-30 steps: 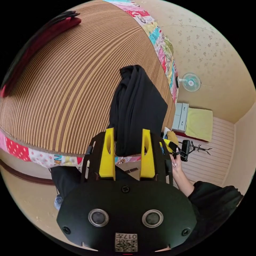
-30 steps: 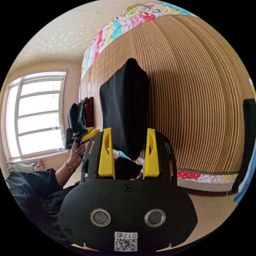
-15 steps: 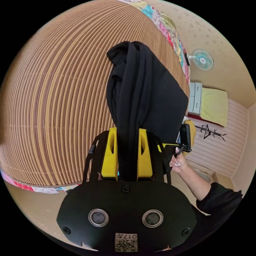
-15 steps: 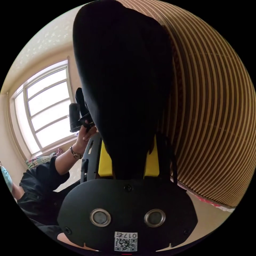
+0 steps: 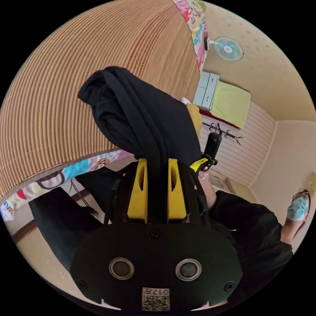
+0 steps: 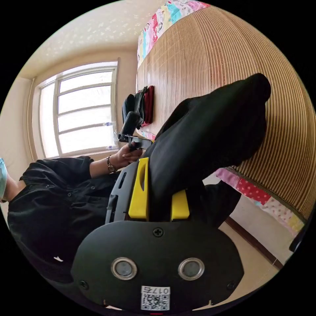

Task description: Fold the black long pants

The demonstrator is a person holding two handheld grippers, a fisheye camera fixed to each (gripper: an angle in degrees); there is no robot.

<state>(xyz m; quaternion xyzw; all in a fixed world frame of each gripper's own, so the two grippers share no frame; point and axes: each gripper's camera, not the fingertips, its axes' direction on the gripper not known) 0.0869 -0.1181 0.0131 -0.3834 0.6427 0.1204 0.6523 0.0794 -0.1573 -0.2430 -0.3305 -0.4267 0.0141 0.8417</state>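
Both my grippers have swung back toward the bed's edge since a second ago, and the black pants [image 5: 141, 121] now come with them. My left gripper [image 5: 156, 164] has its yellow jaws pinched on a bunched, ropy fold; a second ago they stood spread. My right gripper [image 6: 159, 184] clamps the smooth, matte end of the pants [image 6: 210, 131]. The soft bundle hangs over the ribbed, striped bamboo mat [image 5: 65, 82], beside the patchwork quilt [image 5: 65, 172] border.

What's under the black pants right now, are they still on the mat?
The black pants hang from the left gripper and right gripper, over the striped mat and its patterned edge. What lies directly beneath stays covered.
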